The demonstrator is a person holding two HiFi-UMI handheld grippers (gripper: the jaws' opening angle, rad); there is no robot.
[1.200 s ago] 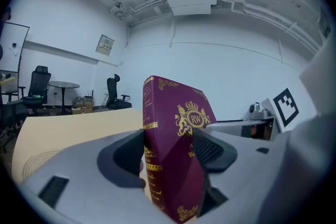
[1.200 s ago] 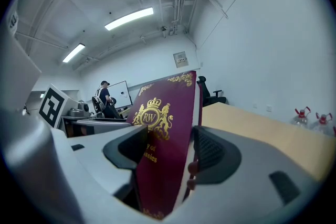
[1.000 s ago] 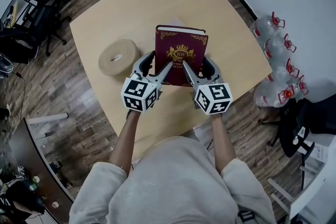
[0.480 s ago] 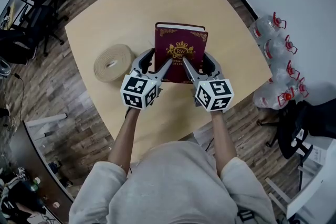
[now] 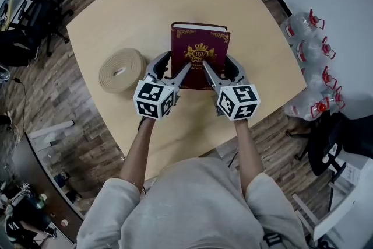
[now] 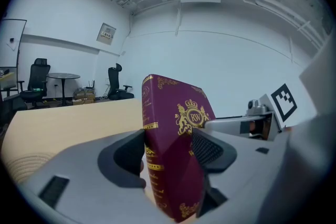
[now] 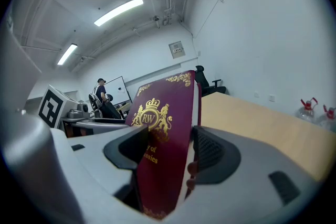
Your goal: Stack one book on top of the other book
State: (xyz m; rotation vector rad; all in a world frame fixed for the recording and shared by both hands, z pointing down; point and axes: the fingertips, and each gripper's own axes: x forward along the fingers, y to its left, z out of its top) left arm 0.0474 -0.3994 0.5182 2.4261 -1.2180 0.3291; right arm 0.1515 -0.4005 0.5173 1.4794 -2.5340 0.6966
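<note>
One maroon book (image 5: 199,51) with a gold crest shows over the middle of the wooden table (image 5: 233,3); no second book is in sight. My left gripper (image 5: 173,69) is shut on its near left corner, at the spine. My right gripper (image 5: 220,70) is shut on its near right corner, at the page edge. In the left gripper view the book (image 6: 181,113) stands between the pads of my left gripper (image 6: 168,152), spine toward the camera. The right gripper view has the book (image 7: 160,113) clamped the same way in my right gripper (image 7: 168,152). Whether the book touches the table I cannot tell.
A beige coil of webbing (image 5: 121,70) lies on the table left of the book. Several water bottles (image 5: 309,38) stand on the floor past the table's right edge. Office chairs (image 5: 29,38) crowd the far left. A person (image 7: 100,89) stands far off.
Both grippers have carried the book a little forward and lower over the table, slightly away from the coil. The grip on both corners is the same.
</note>
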